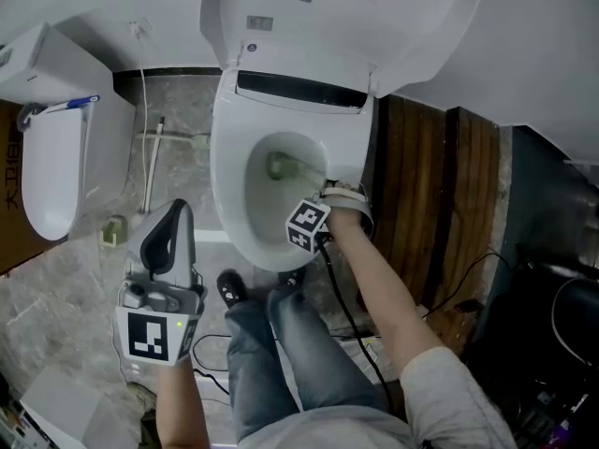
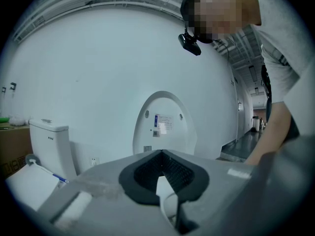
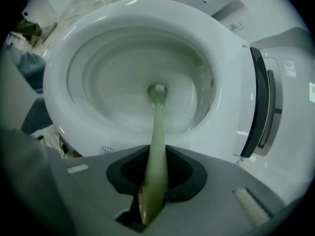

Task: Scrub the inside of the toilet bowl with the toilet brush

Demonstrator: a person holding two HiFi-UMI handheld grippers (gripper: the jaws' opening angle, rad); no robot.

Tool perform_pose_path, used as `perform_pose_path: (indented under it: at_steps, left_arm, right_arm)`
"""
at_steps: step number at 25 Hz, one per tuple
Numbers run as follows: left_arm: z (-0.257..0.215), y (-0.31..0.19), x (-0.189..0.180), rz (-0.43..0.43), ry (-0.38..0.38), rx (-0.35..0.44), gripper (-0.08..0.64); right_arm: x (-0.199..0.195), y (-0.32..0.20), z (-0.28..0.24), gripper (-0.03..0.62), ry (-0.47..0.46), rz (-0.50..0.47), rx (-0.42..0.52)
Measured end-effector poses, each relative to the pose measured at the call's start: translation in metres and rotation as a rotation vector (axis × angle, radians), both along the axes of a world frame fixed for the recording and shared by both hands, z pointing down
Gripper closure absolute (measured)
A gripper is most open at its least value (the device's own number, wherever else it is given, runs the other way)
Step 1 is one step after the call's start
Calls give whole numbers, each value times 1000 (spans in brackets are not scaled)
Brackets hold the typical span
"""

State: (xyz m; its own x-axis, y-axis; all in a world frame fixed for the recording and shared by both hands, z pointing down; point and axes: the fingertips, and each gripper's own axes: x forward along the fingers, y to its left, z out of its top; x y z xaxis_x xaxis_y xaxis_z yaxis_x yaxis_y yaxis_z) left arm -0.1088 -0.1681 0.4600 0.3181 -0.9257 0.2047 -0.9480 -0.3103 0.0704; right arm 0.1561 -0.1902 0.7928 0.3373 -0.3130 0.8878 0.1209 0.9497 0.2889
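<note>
Scrubbing in progress. The right gripper (image 3: pixel 153 181) is clamped on the toilet brush (image 3: pixel 156 127), whose head sits deep in the toilet bowl (image 3: pixel 64 58). The left gripper (image 1: pixel 168 237), jaws together and empty, hangs left of the bowl. How much wall remains unscrubbed cannot be judged.

The toilet bowl (image 3: pixel 98 48) is white ceramic, very glossy and smooth. The toilet brush (image 3: pixel 156 117) looks like pale green plastic, smooth and a little translucent. My left gripper (image 2: pixel 161 156) and right gripper (image 3: pixel 157 154) have matt grey plastic bodies, and the pads (image 2: pixel 146 171) are black and finely ribbed. The floor (image 1: pixel 56 279) is polished grey stone, and the planks (image 1: pixel 430 185) are dark wood. My trousers (image 1: pixel 281 354) are blue denim.
</note>
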Motion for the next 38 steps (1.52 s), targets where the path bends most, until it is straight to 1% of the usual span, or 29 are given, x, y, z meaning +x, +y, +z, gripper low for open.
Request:
perform_pose_path:
  at_steps: [2,5,7,11,14,16,21,26,30,35,38]
  left_arm:
    - [-2,1,1,4,6,4,560]
    - [-9,2,6,24,43,35,560]
    - [-9,4,8,36,48,37,560]
    - [-7,8,4,30,32,19,560]
    - [-3,11,-1,21,12,4,560]
    - [-4,12,-2,24,20,6,560]
    - [-3,17,-10,23,8,4,560]
    - [-11,18,-11,37,42,30,560]
    - [-8,23,-17,46,24,11,560]
    - [-10,29,-21,70,15,13,560]
    - [-12,33,-23,93,16,16,560]
  right_arm:
    - [1,6,1,517,-11,59,-30]
    - [1,15,1,517,-37,161,-79]
    - [0,21,1,517,-48,212,-111]
    - [-4,34,2,517,-68,289,-157]
    - [-11,43,4,517,-98,371,-188]
    - [-16,49,5,517,-127,444,-209]
    - [-27,64,6,515,-205,639,-253]
    - [-36,80,5,515,-300,866,-301]
    - [-45,91,3,515,-379,1033,-326]
    - [-52,104,-1,515,-464,1224,-332]
    - [-56,110,-6,517,-541,1343,-299]
